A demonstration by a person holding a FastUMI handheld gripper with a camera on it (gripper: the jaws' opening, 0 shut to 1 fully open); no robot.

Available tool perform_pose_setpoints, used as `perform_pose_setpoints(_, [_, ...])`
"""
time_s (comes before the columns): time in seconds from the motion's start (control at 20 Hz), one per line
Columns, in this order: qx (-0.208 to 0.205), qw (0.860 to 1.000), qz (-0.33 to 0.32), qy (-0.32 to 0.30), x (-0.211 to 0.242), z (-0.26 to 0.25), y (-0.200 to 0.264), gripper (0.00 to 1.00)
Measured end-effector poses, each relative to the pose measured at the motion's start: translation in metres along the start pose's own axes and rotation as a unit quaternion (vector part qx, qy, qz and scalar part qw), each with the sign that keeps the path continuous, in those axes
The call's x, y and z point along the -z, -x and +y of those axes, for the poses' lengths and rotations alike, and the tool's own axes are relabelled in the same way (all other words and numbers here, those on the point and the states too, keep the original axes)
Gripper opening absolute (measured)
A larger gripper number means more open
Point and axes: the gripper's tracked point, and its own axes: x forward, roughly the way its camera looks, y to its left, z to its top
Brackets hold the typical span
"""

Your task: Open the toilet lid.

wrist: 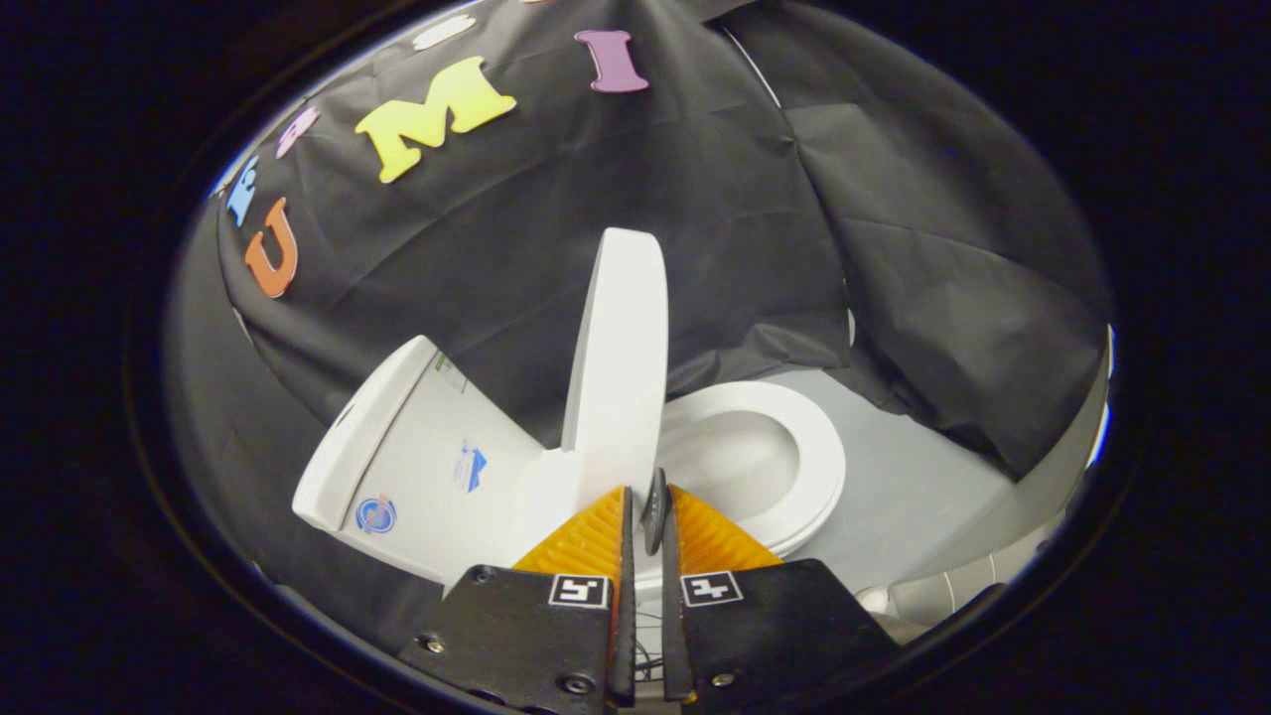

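Toilet lid [618,367] stands raised, nearly upright, just beyond my gripper [647,506]; the tank [417,467] sits on one side, the open seat [794,447] on the other. My gripper's fingers are pressed nearly together, pinching nothing.

white toilet lid [618,367], white seat [794,447], white tank [417,467] with blue stickers, black cloth wall [616,218], pale grey floor [914,487]

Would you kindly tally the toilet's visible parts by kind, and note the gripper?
Toilet lid, raised upright: 1
Toilet seat, down on the bowl: 1
Toilet tank: 1
Gripper, jaws nearly closed at the lid's base: 1
Total: 4
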Motion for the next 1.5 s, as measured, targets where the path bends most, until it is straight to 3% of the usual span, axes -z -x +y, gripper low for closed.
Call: perform_pose_setpoints(1.5, [-0.045,0.987,-0.015,0.152,0.035,0.161,0.009,0.15])
